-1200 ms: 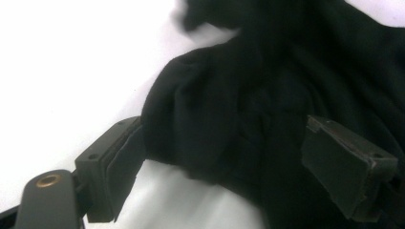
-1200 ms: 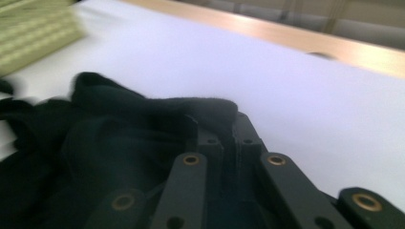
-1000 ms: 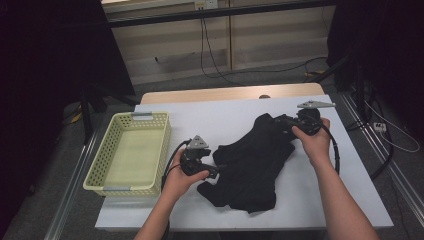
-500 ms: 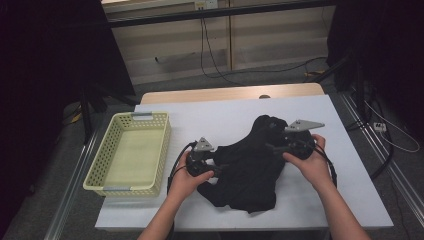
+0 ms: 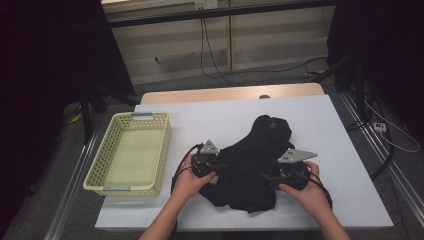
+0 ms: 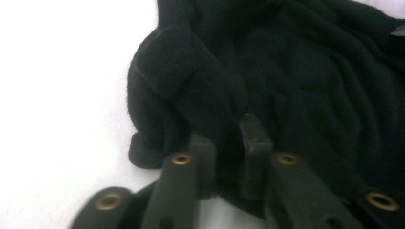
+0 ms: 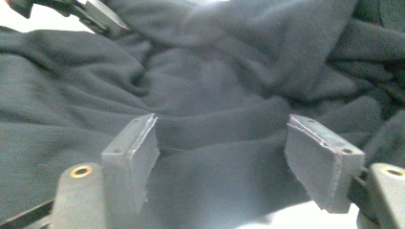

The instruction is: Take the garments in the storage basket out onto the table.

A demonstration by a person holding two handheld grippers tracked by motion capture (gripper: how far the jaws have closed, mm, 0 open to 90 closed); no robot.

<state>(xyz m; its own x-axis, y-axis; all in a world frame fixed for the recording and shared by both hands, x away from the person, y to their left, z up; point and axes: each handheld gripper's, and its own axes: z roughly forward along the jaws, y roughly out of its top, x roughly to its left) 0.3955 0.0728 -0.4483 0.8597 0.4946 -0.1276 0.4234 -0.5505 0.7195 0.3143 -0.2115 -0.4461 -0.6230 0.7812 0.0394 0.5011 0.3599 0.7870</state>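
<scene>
Your left gripper is clamped on a fold at the near left edge of the black garment, jaws nearly together with cloth pinched between them. Your right gripper has come back from the garment's far right corner to its near right edge, and its jaws stand wide apart over a ridge of cloth, not yet closed. That puts both grippers level on either side of the bundle, which likely sets you up to lift or spread it. The garment lies crumpled in the middle of the white counter, and which part you hold is hard to tell in such dark cloth. The yellow basket sits well apart on the left, and nothing lies between it and the garment.
</scene>
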